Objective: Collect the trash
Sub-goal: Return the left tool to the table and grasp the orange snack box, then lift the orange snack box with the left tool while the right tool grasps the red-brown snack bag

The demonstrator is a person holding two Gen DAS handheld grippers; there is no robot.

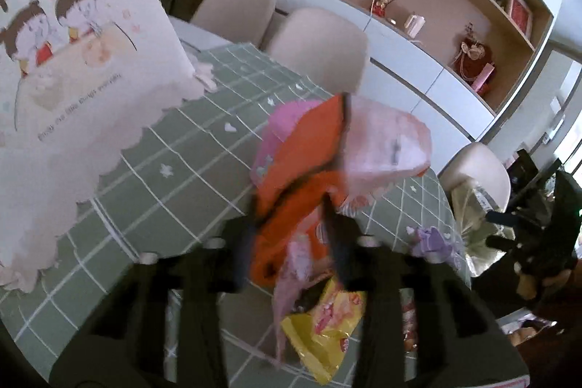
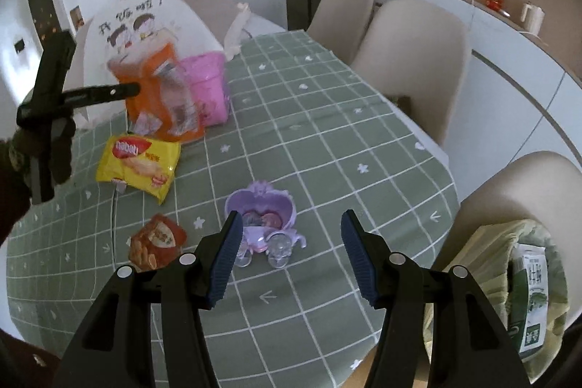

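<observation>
Dining room, round table under a green checked cloth [image 2: 327, 119], beige chairs [image 2: 411, 60] along its far and right sides, sideboard and shelf with figurines behind. Item one: orange wrapper [image 2: 163, 90], lifted clear of the cloth at the far left, clamped in the left gripper [image 1: 294, 224], whose fingers are closed onto it; a pink packet [image 2: 207, 90] sits just beside or behind the wrapper, and whether it is lifted too or rests on the cloth cannot be told. Item two: yellow biscuit pack [image 2: 140, 166], lying flat at the left, below the raised wrapper. Item three: small red-brown snack packet [image 2: 156, 242], near left, close to the table edge. Item four: purple toy carriage [image 2: 263, 224], near centre, just beyond the right gripper [image 2: 291, 257], which hovers with its jaws spread wide and nothing between them. Item five: pale green bag [image 2: 509, 286] at the near right, off the table beside a chair, open-mouthed, a green-and-white carton visible inside; likely the collection bag. Status, as judged: early to midway. One piece sits in the bag, one wrapper is in hand, and the yellow pack and the red-brown packet remain on the cloth to be gathered. White cartoon-printed cover [image 1: 72, 60] stands at the far left.
</observation>
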